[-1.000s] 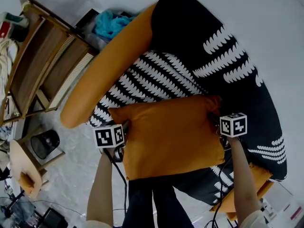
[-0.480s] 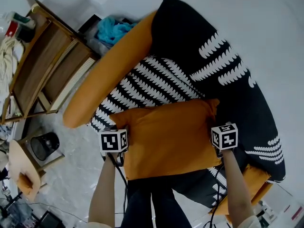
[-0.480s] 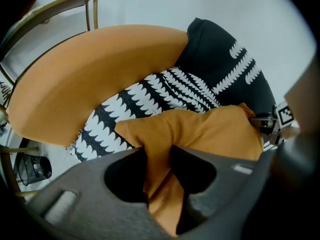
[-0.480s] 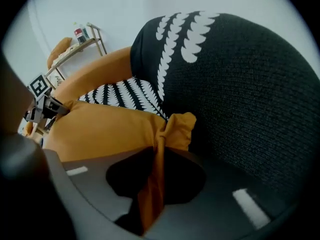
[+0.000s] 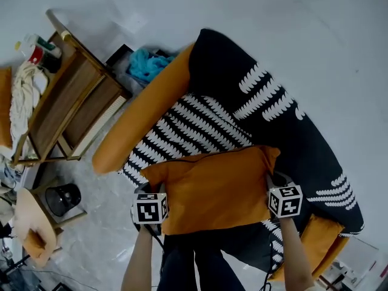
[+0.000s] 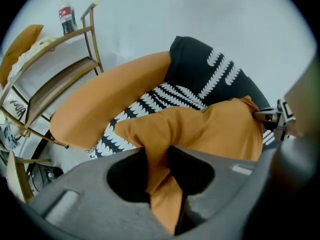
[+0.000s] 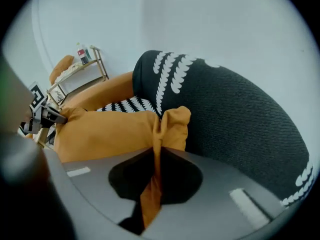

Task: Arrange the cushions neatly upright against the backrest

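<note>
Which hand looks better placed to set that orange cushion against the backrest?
Right, slightly. Both jaws have just been closing on edges of the orange cushion, but the right gripper pinches the corner beside the black backrest, while the left gripper is out by the orange armrest.

I am looking down on a sofa (image 5: 291, 132) filling the middle of the head view, its black backrest (image 5: 230, 59) with white leaf print curving toward the upper right. A long orange bolster (image 5: 145, 111) is lying along the left edge of the striped seat (image 5: 194, 126). An orange cushion (image 5: 218, 190) is hanging over the seat's front; I cannot tell whether it is touching. The pale floor (image 5: 103, 241) is carrying a wooden shelf unit (image 5: 66, 111) at upper left, with a white cloth (image 5: 25, 96) draping over it.
</note>
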The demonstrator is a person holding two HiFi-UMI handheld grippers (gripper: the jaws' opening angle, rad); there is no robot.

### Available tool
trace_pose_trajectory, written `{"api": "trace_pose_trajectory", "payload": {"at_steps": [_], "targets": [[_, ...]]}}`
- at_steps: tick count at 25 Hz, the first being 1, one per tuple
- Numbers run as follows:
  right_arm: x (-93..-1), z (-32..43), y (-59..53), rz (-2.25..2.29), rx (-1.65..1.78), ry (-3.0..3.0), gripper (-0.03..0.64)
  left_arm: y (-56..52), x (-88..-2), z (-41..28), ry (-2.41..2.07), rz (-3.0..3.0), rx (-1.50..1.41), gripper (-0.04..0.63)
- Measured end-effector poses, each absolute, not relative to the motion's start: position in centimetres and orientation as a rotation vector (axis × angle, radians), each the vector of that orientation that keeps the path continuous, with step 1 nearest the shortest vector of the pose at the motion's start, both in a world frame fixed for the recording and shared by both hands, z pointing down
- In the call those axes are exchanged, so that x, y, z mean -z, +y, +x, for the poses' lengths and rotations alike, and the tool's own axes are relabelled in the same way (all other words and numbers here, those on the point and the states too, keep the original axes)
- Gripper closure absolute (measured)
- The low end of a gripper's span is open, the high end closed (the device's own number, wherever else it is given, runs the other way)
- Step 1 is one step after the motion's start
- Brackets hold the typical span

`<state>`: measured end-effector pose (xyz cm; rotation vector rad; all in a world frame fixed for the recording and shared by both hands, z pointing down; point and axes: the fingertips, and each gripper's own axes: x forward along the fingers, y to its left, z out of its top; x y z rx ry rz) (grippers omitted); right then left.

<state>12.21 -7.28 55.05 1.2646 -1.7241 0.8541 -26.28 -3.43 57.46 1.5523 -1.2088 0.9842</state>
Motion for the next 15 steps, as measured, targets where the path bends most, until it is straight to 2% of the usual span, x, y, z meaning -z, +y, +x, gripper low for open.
{"api": "trace_pose_trajectory", "payload": {"at_steps": [10, 15], "targets": [[-45.8, 15.3, -2.5, 1.510, -0.880, -1.765, 0.595, -6.6, -46.0, -23.4, -1.349, 1.794, -0.990, 0.485], [-41.5, 16.2, -3.3, 1.621, -0.850, -1.823, 0.597, -11.9, -40.7, -21.9, -1.406, 1.940, -0.959, 0.485]]}}
